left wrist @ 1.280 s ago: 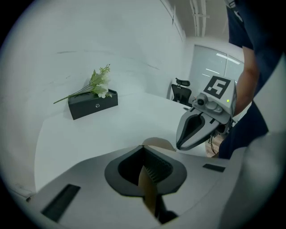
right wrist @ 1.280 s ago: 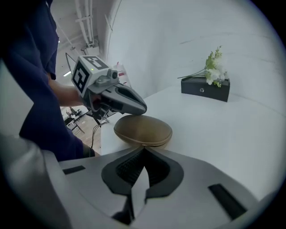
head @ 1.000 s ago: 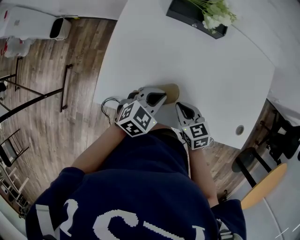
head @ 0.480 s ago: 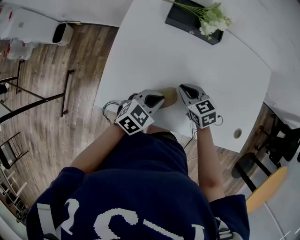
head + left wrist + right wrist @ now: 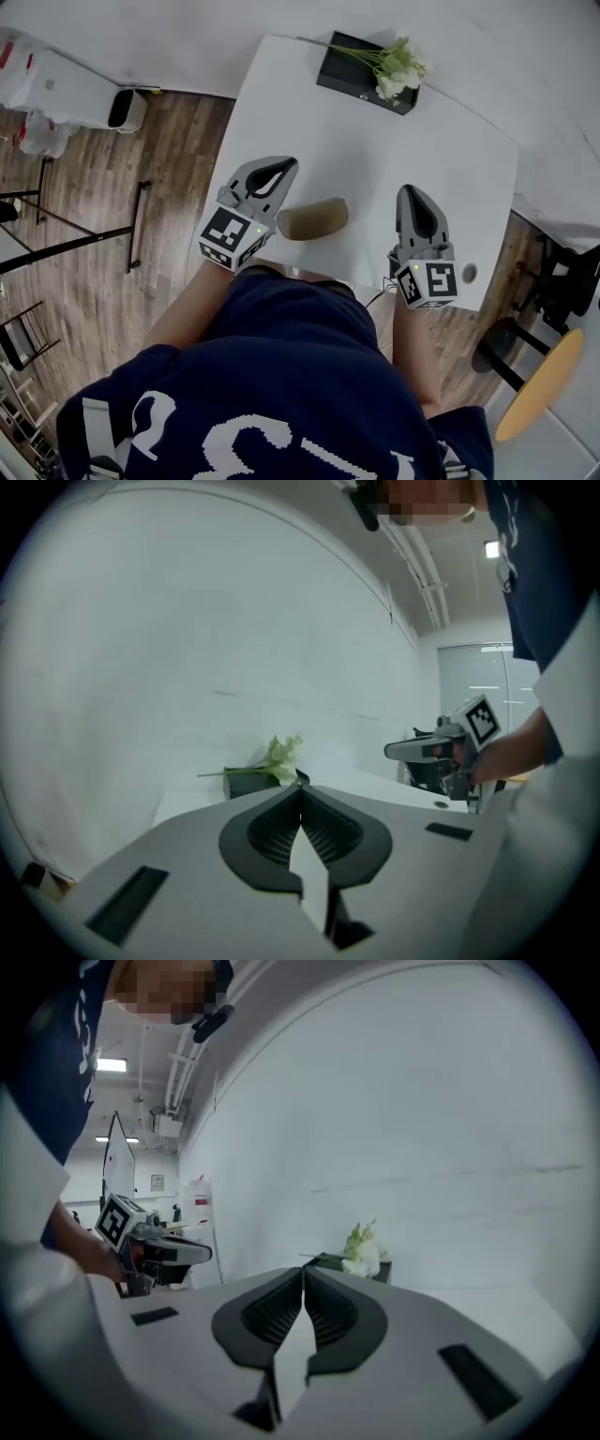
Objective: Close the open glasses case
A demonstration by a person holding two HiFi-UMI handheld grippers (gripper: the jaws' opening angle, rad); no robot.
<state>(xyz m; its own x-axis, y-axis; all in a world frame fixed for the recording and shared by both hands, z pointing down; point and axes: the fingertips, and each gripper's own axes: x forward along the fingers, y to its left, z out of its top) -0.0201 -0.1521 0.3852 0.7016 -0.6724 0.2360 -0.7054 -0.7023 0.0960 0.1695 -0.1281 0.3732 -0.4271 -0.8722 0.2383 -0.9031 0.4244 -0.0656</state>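
A tan glasses case [image 5: 312,219] lies on the white table [image 5: 375,141] near its front edge, and from the head view its lid looks down. My left gripper [image 5: 286,164] hovers just left of the case, apart from it, jaws shut and empty. The right gripper [image 5: 409,190] is held well to the right of the case, also shut with nothing in it. In the left gripper view the jaw tips [image 5: 300,786] meet and the case is hidden below them. The right gripper view shows the same, with its tips [image 5: 303,1269] closed together.
A black tray [image 5: 361,73] with white flowers [image 5: 398,67] sits at the table's far edge. A round grommet [image 5: 469,273] is set in the table's right front corner. Wood floor, a white bin [image 5: 127,108] and a yellow stool [image 5: 530,389] surround the table.
Both grippers have risen off the case and moved apart, the left one leftward and the right one rightward. The case, earlier half covered by them, now lies in plain view.
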